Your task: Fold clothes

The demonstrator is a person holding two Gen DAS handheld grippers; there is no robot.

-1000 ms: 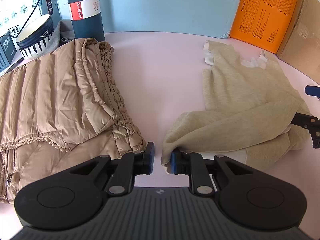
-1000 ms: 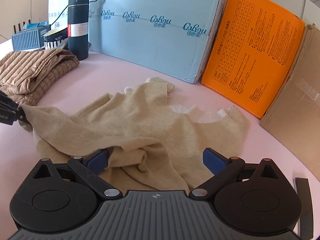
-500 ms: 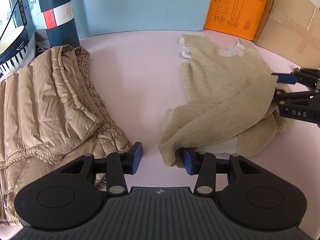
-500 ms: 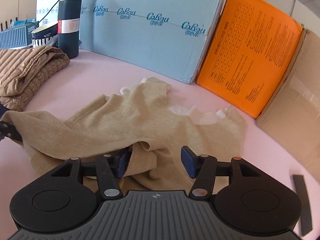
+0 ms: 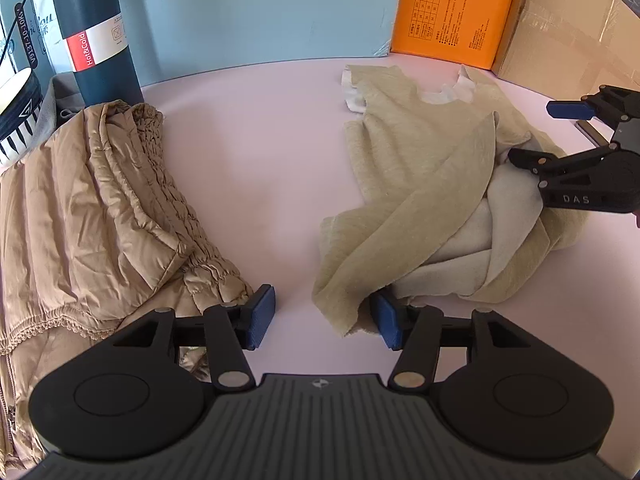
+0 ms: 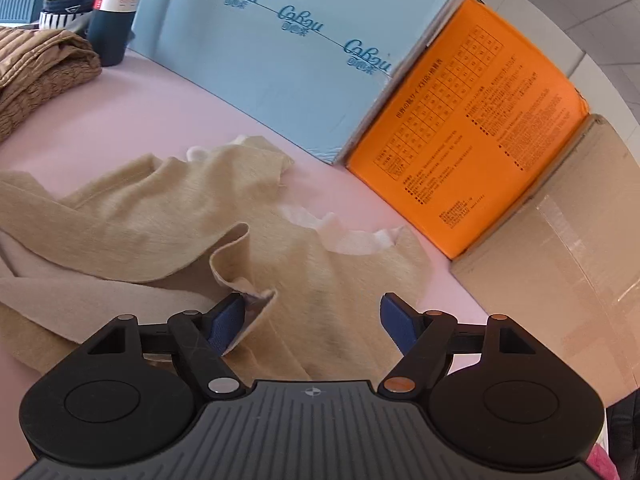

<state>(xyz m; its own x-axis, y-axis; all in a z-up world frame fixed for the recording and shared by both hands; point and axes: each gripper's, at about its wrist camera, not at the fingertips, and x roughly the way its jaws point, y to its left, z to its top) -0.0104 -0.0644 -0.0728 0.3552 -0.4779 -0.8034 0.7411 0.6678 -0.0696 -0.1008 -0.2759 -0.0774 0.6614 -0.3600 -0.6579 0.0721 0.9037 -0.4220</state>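
Along the desk's far edge: blue carton, orange carton, brown cardboard box, dark flask upright at far left, striped bowl beside it, contents unseen. Tan puffer jacket heaped at the left edge. Beige sweater toward the right, collar at the far edge, long axis near-to-far, hem flipped up over the body. Left tool spread wide, right pad touching a hem corner. Right tool spread wide, empty, over the sweater.

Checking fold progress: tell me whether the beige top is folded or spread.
Partly folded: the beige top has its lower part bunched over itself, collar end flat.
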